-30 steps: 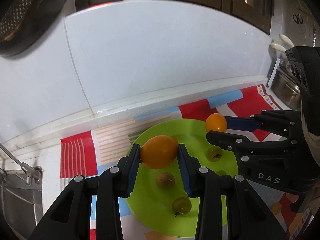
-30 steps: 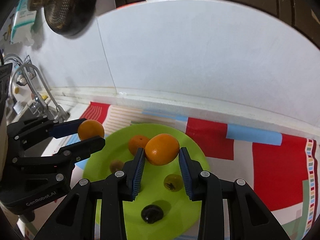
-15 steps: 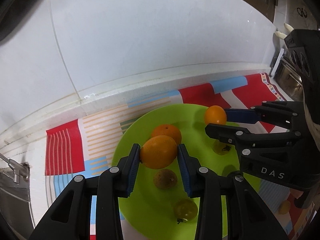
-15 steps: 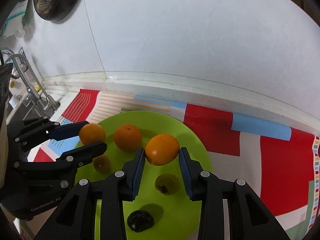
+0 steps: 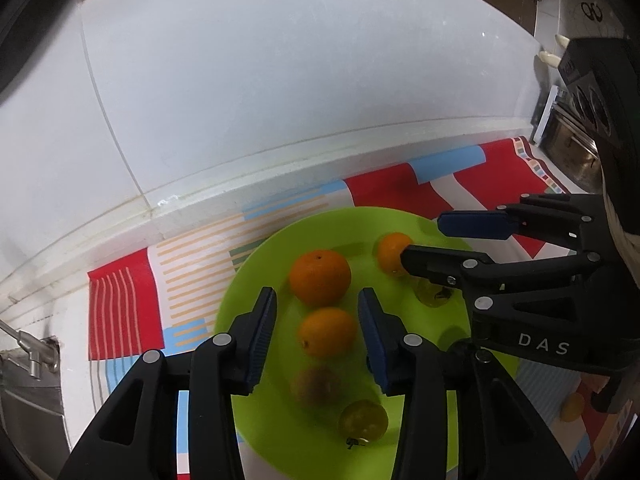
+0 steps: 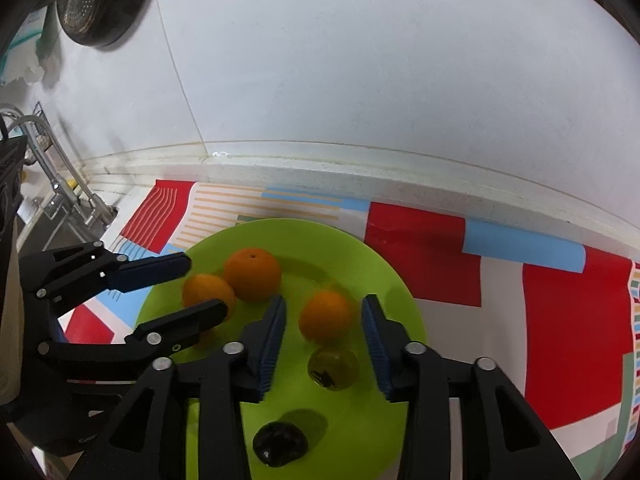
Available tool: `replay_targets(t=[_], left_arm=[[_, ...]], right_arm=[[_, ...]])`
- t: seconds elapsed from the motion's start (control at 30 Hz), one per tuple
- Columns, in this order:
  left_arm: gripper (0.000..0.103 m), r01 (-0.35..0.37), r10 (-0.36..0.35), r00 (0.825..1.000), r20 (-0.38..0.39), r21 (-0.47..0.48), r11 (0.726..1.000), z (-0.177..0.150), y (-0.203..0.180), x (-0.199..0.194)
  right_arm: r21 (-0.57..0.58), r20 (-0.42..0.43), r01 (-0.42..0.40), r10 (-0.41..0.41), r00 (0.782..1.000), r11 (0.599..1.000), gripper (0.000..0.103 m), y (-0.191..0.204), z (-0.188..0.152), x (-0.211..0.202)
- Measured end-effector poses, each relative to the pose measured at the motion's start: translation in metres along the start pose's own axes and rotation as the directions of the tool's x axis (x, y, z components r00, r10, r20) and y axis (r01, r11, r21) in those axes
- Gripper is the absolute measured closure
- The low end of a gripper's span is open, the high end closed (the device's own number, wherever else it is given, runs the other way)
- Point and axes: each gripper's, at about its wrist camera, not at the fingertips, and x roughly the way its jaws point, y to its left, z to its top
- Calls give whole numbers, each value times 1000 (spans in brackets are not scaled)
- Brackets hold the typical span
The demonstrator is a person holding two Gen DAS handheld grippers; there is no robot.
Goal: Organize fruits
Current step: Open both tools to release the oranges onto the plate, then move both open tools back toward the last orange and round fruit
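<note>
1. While both grippers hover over the green plate [image 5: 256,280], their jaws are opening, and each pair of pads stands clear of the fruit between them.
2. Left gripper [image 5: 317,332]: black plastic fingers with ribbed blue pads stand apart. A small round orange [image 5: 327,331], smooth and glossy, lies on the plate between the pads with a gap at either side.
3. Right gripper [image 6: 325,330]: same build, jaws apart. A second small orange [image 6: 326,315] rests on the plate between its ribbed pads, touching neither.
4. Plate: round, shallow, smooth bright-green plastic with a low rim. It lies on a flat mat [image 6: 560,320] printed in red, white and pale-blue blocks with thin orange stripes.
5. Other fruit on the plate:
   - a larger orange [image 5: 320,277], round, with a dimpled stem mark on top, just beyond the left gripper's fruit;
   - a translucent green-yellow round fruit [image 6: 333,368] with a dark stem end, just nearer the camera than the right gripper's orange;
   - a dark, wrinkled, near-black fruit [image 6: 280,443] near the plate's near edge;
   - a dull brown round fruit [image 5: 316,386], blurred;
   - an olive-green round fruit [image 5: 363,420] beside it.
6. Surroundings: a glossy white tiled wall [image 5: 280,80] rises behind a pale counter ledge. A metal tap [image 6: 52,176] stands at the left in the right wrist view, and a dark perforated pan [image 6: 100,0] hangs above it.
</note>
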Motion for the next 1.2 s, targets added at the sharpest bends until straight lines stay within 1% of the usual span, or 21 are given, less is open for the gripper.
replay_targets(t=[0.23, 0.4, 0.5, 0.53, 0.6, 0.67, 0.73, 0.83, 0.9, 0.93, 0.97, 1.07, 1.2], left_arm=[[57, -16, 17, 999, 42, -36, 999, 1, 0, -27], [53, -32, 37, 995, 95, -60, 998, 1, -2, -60], [48, -21, 31, 992, 119, -82, 996, -3, -5, -79], [45, -21, 31, 993, 116, -91, 996, -6, -7, -87], [44, -10, 23, 991, 129, -95, 995, -10, -11, -99], [40, -16, 31, 989, 142, -102, 995, -16, -16, -113], [39, -24, 40, 986, 161, -102, 995, -20, -20, -125], [34, -46, 65, 981, 183, -104, 993, -27, -25, -143], [29, -51, 72, 978, 197, -107, 993, -33, -28, -155], [25, -58, 80, 976, 204, -111, 992, -36, -30, -160], [24, -64, 87, 973, 212, -112, 992, -39, -32, -165], [21, -77, 100, 970, 224, -107, 991, -50, -39, -177], [19, -79, 99, 969, 224, -97, 992, -62, -49, -186]], right_arm=[[19, 26, 7, -8, 1000, 1000, 60, 0, -4, -19], [24, 78, 16, -17, 997, 1000, 60, 7, -8, -49], [29, 112, 23, -26, 993, 999, 60, 11, -11, -70], [34, 122, 23, -27, 992, 999, 60, 13, -14, -77], [38, 140, 17, -22, 990, 999, 60, 16, -18, -90], [44, 156, 17, -24, 987, 999, 51, 20, -24, -103], [48, 175, 22, -31, 984, 999, 50, 24, -32, -116], [61, 191, 31, -42, 981, 998, 50, 28, -42, -134], [69, 198, 33, -47, 979, 997, 46, 31, -49, -143], [72, 202, 38, -52, 978, 997, 41, 32, -53, -148], [75, 207, 43, -57, 977, 996, 40, 33, -57, -153], [84, 214, 54, -71, 974, 995, 40, 35, -69, -164], [112, 210, 57, -80, 975, 992, 40, 33, -85, -174]])
